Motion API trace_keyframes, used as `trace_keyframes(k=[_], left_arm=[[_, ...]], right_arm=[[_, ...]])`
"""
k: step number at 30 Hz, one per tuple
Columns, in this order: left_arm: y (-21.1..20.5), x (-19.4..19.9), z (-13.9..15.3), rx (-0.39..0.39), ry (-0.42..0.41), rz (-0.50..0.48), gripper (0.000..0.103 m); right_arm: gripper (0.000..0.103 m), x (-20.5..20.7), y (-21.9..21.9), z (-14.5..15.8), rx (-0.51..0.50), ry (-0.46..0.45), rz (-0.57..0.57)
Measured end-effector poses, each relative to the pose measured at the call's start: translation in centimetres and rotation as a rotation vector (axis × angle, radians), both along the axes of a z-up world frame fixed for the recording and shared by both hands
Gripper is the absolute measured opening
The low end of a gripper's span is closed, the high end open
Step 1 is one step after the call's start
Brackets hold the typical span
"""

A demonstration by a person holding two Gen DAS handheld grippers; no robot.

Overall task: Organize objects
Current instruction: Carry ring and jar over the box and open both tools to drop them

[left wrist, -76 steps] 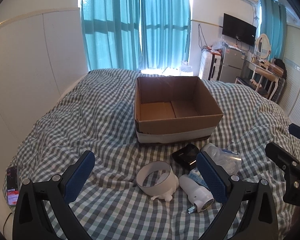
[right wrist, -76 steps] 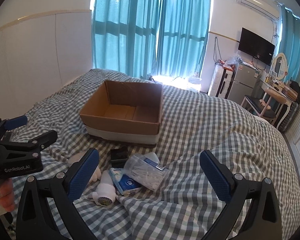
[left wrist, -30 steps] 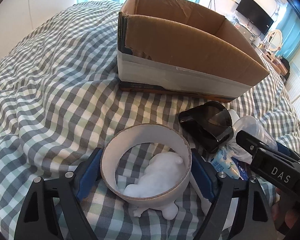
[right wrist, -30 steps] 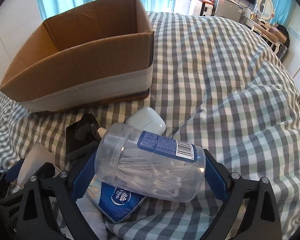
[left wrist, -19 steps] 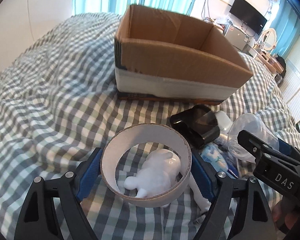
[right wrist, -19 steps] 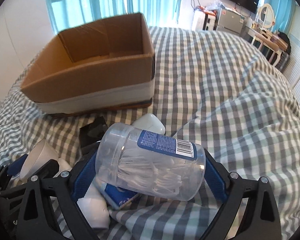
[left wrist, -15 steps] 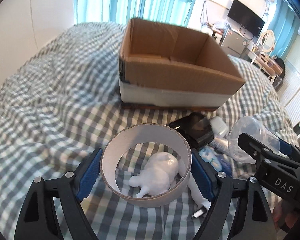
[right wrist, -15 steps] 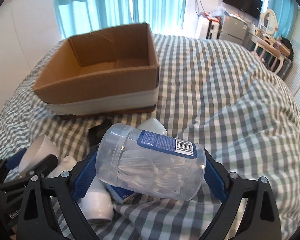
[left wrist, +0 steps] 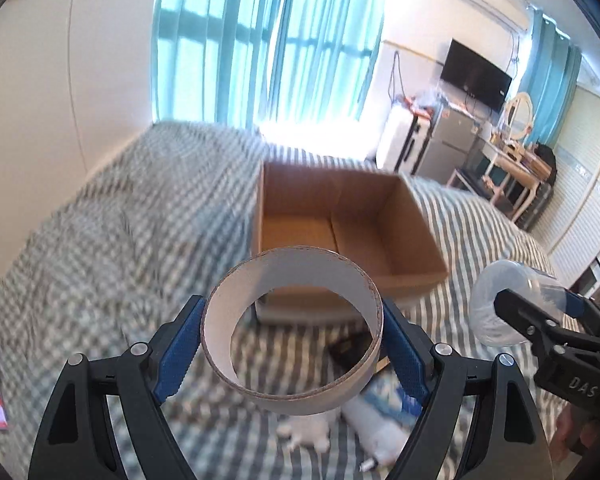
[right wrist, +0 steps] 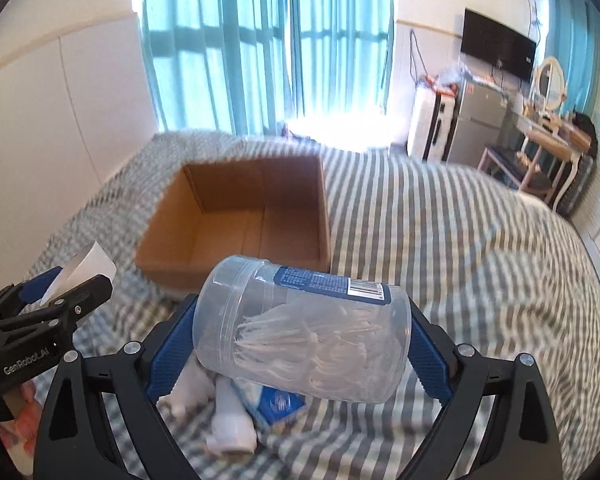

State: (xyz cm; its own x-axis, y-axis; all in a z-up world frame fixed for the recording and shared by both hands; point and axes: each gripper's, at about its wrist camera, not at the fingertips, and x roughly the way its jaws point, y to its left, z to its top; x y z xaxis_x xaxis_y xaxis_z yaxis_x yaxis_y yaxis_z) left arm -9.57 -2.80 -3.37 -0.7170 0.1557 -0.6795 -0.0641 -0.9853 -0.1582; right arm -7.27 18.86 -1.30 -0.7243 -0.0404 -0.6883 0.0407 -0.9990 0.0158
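So the left gripper [left wrist: 292, 344] is clamped on a white tape roll [left wrist: 292, 328], the right gripper [right wrist: 300, 344] squeezing a clear cotton-swab jar [right wrist: 300, 324], both above the bed, near the cardboard box [left wrist: 380, 236].

The left claw [left wrist: 292, 344] was raised above the bed, its blue pads [left wrist: 178, 346] pressed against either side of a white ring [left wrist: 292, 328]. The right claw [right wrist: 300, 336] was raised alongside it, its pads [right wrist: 168, 354] clamped on the ends of a clear jar [right wrist: 304, 330] lying crosswise.

You see a matt cardboard box [left wrist: 340, 224], a clear glossy plastic jar [right wrist: 304, 328], and checked cloth bedding [right wrist: 480, 240].
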Motion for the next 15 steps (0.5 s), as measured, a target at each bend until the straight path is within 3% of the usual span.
trace_keyframes(k=[8,15], left_arm=[[2.5,-6.5,3.5,-0.083,0.097,-0.035,0.086],[4.4,-11.9,1.3,-0.128,0.155,-0.177,0.086]], right_arm=[[0.093,-8.1,-1.0,5.1,-0.016,0.053,0.044],[0.093,-14.7,-1.5,3.1,-0.086,-0.002,0.070]])
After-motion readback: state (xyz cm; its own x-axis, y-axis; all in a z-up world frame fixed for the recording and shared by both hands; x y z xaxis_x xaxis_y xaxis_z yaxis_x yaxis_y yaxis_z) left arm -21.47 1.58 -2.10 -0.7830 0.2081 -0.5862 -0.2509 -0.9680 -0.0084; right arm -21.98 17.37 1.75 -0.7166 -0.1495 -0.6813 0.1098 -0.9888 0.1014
